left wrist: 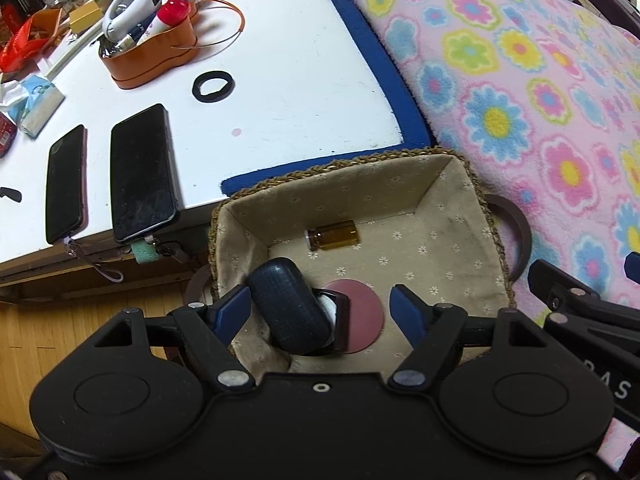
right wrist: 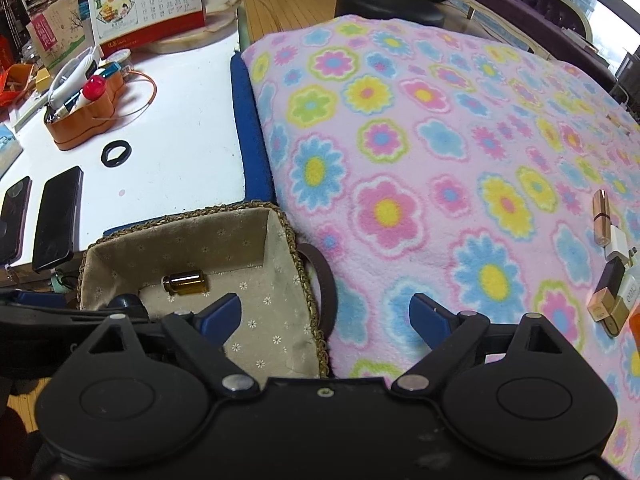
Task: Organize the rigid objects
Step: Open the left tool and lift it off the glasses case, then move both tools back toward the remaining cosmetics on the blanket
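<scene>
Over the lined basket (left wrist: 460, 216), left gripper (left wrist: 320, 308) and right gripper (right wrist: 326, 316) both gape, empty.

A white table (left wrist: 288, 92) with a blue edge (left wrist: 372, 60) carries the clutter. Toward its near edge lie two dark phones (left wrist: 142, 172) side by side, screens up. Further back on the table a black ring (left wrist: 213, 85) lies flat, and behind it stands an orange leather tray (left wrist: 160, 60) stuffed with small items. At the table's far end a desk calendar (right wrist: 148, 4) stands upright. A tissue pack (left wrist: 34, 100) lies at the table's left side
</scene>
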The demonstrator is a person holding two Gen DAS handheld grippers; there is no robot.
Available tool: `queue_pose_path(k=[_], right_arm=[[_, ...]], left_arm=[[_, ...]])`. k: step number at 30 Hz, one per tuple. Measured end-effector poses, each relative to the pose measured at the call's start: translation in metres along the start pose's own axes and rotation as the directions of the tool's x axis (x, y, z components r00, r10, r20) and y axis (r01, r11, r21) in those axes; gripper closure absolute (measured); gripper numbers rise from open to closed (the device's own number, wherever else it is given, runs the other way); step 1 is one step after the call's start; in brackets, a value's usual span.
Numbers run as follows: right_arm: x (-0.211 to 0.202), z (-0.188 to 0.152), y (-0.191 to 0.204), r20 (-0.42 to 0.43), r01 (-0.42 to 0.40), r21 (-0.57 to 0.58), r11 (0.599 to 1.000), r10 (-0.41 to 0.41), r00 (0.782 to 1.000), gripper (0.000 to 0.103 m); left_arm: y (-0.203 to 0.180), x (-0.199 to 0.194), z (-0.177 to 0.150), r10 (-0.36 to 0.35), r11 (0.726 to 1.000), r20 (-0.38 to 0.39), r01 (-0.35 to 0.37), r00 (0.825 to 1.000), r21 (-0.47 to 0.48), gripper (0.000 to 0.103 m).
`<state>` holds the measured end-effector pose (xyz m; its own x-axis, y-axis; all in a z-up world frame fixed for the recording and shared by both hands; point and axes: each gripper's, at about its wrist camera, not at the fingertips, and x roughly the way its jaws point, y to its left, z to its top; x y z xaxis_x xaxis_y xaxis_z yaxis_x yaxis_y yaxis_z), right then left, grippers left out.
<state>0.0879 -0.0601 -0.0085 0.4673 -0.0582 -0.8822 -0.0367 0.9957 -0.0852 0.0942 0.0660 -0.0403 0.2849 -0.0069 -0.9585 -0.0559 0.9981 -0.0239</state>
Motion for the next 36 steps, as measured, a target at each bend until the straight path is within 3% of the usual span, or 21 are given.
queue_pose_path(k=[3,15,21,30,36], right_arm=[[-0.004,-0.002,-0.003,0.009,-0.004,0.007,1.000,0.004,1.000,0.012],[-0.026,-0.025,-0.043,0.041,0.019,0.072,0.997,-0.022,0.999,0.009],[-0.035,-0.045,-0.096,0.048,0.092,0.176,0.980,-0.102,0.994,0.009],[-0.050,-0.078,-0.164,0.059,0.131,0.241,0.962,-0.149,0.987,0.009],[-0.055,-0.092,-0.224,0.087,0.243,0.261,0.934,-0.273,0.958,0.009]], left_arm=[[-0.004,0.000,-0.001,0.017,1.000,0.007,-0.017,1.000,0.015,0.023],[-0.024,-0.011,-0.012,0.006,0.992,0.064,-0.014,0.998,0.124,0.016],[-0.035,-0.015,-0.015,-0.009,0.986,0.085,-0.005,0.996,0.165,0.016],[-0.049,-0.020,-0.018,0.039,0.980,0.118,-0.061,0.992,0.189,0.016],[-0.069,-0.032,-0.028,0.051,0.962,0.186,-0.099,0.981,0.255,0.016]])
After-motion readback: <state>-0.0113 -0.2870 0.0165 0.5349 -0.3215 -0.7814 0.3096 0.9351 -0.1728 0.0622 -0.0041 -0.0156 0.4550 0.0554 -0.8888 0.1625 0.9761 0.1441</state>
